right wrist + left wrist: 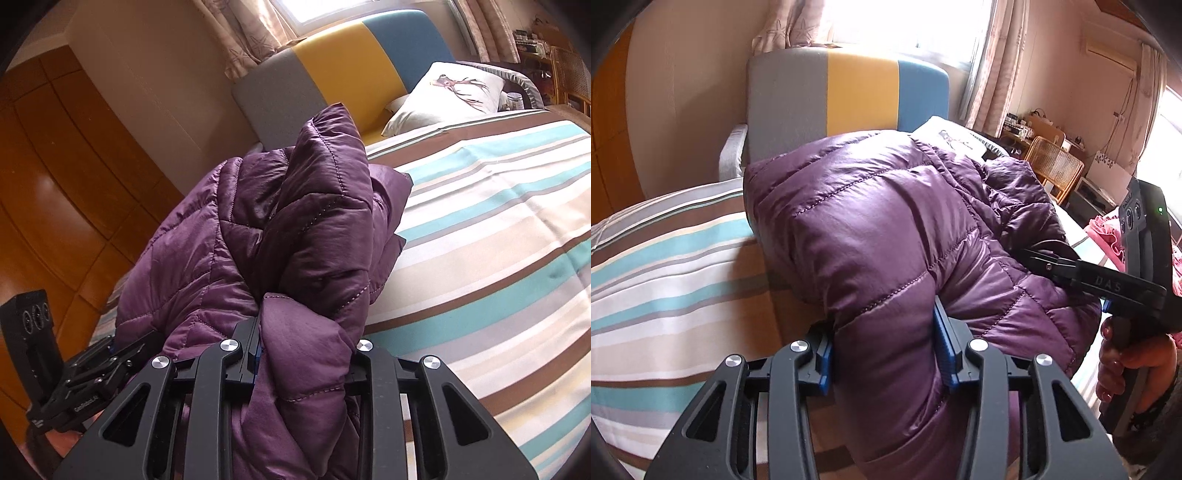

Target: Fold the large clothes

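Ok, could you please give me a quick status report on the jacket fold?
Left claw shut on purple jacket. Right claw shut on it too. Jacket bunched, lifted over striped bedspread. Nothing in the way.

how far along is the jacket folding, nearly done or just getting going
Midway, by the look of it. Done: the purple puffer jacket is already bunched and doubled over rather than spread flat. In hand: the left gripper and right gripper each pinch its fabric above the striped bedspread. Left: laying it down and squaring it up.
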A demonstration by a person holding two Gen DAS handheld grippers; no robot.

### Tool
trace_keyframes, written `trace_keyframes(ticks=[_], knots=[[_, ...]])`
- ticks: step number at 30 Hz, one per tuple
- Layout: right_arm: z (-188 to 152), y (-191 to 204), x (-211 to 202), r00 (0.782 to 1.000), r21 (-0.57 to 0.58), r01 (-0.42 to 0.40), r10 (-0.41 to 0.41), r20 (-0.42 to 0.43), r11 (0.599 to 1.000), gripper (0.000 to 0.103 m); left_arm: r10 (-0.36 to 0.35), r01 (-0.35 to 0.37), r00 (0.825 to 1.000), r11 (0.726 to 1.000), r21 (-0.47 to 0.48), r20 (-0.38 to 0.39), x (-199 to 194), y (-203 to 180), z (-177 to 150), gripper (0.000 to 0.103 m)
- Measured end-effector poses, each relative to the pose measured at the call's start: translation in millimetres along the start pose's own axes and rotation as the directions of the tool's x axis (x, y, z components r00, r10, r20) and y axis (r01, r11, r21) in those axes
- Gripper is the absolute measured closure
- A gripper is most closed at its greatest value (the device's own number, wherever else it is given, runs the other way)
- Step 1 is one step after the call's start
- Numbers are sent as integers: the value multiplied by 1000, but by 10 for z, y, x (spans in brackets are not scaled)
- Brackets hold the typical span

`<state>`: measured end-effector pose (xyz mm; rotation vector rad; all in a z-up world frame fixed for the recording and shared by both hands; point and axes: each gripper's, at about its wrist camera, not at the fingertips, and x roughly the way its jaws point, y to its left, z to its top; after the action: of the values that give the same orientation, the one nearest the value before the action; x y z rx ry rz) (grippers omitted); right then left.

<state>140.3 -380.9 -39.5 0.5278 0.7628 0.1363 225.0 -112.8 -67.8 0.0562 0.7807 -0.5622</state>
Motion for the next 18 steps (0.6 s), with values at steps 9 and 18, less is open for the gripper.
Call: trace_keyframes(ticks=[9,18], knots=[[-12,244,-72,998,-6,-57,58,33,998,78,39,-39,995,999,-2,90,-495,54,-94,63],[1,885,-149,992,-130,-105,113,48,986,80,102,-100,979,995,-21,176,-1004,277,-188,66]])
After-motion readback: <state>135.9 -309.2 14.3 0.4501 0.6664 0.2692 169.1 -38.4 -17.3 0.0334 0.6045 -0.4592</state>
